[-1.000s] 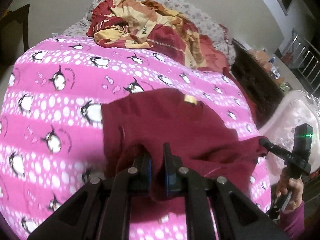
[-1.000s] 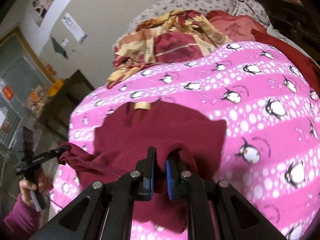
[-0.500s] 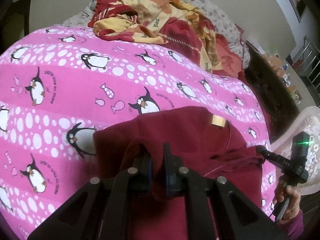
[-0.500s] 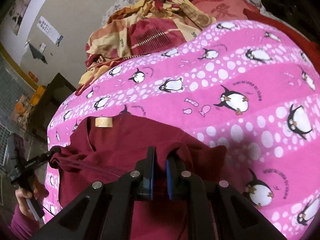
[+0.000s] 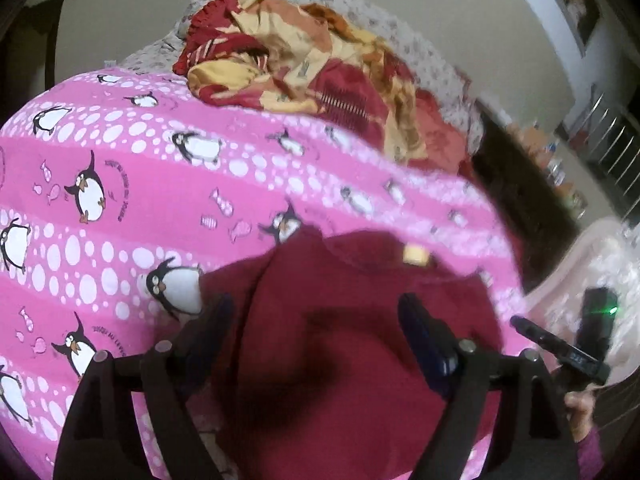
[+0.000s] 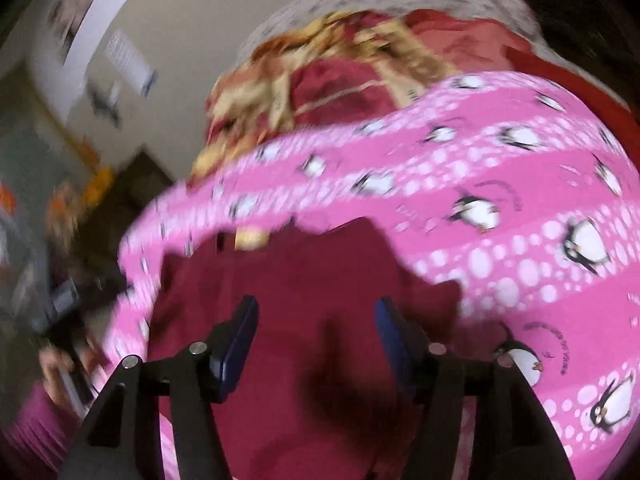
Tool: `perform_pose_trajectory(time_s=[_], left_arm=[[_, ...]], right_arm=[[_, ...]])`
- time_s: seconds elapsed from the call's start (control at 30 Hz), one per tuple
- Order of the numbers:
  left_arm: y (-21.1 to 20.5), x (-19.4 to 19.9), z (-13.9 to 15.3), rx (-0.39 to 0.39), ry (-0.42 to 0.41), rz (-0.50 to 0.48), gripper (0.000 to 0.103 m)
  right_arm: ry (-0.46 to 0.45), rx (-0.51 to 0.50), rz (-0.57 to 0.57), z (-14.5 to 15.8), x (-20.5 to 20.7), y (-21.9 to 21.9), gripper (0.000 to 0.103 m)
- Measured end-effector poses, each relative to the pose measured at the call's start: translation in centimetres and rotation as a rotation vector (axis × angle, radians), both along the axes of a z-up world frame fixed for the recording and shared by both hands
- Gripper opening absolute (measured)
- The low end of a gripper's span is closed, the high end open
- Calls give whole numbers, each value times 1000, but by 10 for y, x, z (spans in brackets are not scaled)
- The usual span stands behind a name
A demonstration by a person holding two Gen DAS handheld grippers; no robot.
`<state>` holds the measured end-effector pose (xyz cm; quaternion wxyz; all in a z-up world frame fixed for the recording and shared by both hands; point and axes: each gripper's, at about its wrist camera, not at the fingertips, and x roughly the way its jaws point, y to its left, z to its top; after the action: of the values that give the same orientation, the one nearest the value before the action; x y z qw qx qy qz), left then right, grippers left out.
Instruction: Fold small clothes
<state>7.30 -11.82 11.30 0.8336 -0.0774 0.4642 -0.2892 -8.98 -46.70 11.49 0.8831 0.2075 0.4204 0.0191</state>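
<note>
A dark red garment with a tan neck label lies folded on the pink penguin blanket. My left gripper hovers over its near part, jaws opening wide, cloth below them but not pinched. In the right wrist view the same garment lies under my right gripper, whose jaws are also opening with no fabric pressed between the pads. That view is blurred. The right gripper shows at the left view's right edge, held by a hand.
A crumpled red and yellow blanket is heaped at the far end of the bed, against a grey patterned pillow. Dark furniture and a pale plastic bin stand beside the bed on the right.
Both grippers were shut on the garment's folded edge and carried it toward the neck label. Now both have let go and their jaws stand apart, the cloth lying flat.
</note>
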Motion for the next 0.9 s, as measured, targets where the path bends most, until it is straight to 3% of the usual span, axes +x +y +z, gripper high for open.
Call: perform_pose_trajectory(time_s=[0.1,0.27,0.37,0.5,0.67,0.9], left_arm=[[-12,3,-23,108,12,31,83],[-28,22,-68,288,52,81,83],[-22,31,-75,262,80,100,83],[-4,25,-62,246,69,123,83],[19,-3,-41,212,49,92,83],[31,-45,-36,249,17,51,83]], right_arm=[[30,-100,25,-13,22,16,65],[96,-119,-46,-44,63,2,65],[111,-135,-88,-52,79,-5,65],[104,-172,-84,-37,75,3,65],[104,-188,-52,-19,46,11,65],[169,-193,-84,-25,-6,1,69]])
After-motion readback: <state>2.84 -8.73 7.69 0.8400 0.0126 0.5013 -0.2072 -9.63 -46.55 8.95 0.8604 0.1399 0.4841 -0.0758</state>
